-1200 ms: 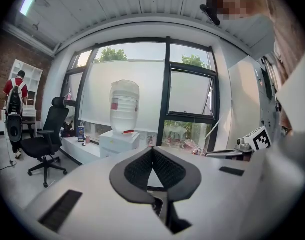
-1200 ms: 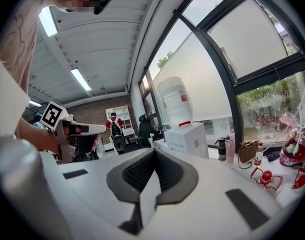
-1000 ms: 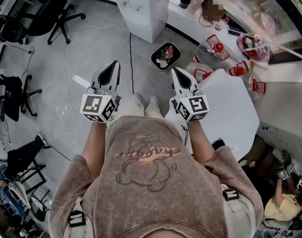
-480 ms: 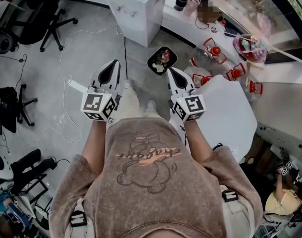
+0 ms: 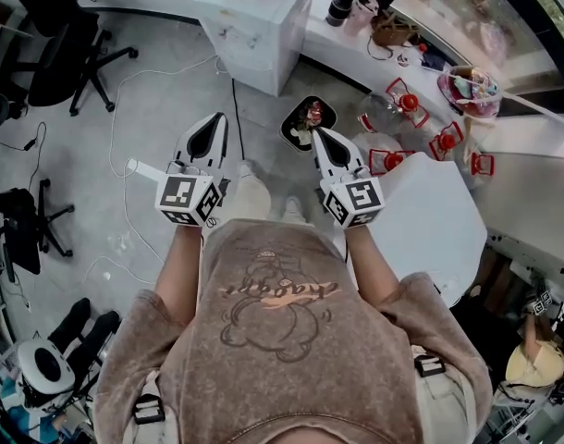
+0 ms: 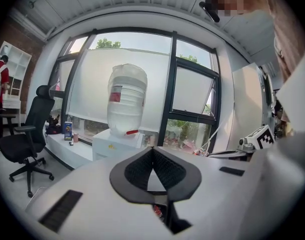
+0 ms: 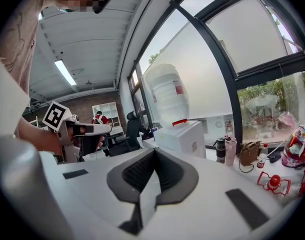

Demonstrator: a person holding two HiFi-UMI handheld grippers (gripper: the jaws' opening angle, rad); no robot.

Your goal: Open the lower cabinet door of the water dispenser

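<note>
Head view: grey concrete floor point(image 5: 171, 91) is filling most of the frame, with a long white worktop point(image 5: 356, 40) running along the window side. A person in a tan bear-print T-shirt point(image 5: 282, 331) is standing on the floor and holding both tools out in front, side by side and apart from each other.

The white box-shaped water dispenser point(image 5: 259, 26) is standing on the floor at the far end, up against the worktop and well apart from both tools. In the left gripper view it point(image 6: 117, 145) is sitting straight ahead, carrying a clear upturned water bottle point(image 6: 126, 98). Its lower cabinet door is too small to tell from the rest of the front. The right gripper view is showing the same dispenser point(image 7: 185, 139) ahead.

A white rounded table point(image 5: 430, 215) is sitting at the person's right. A black wheeled office chair point(image 5: 74, 49) is standing at far left. A black round bin point(image 5: 308, 118) holding rubbish is lying on the floor between the tools and the dispenser.

The left gripper point(image 5: 212, 120) is pointing toward the dispenser, its fingers point(image 6: 142, 170) closed tip to tip and gripping nothing. The right gripper point(image 5: 317, 133) is pointing the same way, fingers point(image 7: 167, 170) also pressed together and empty.
</note>
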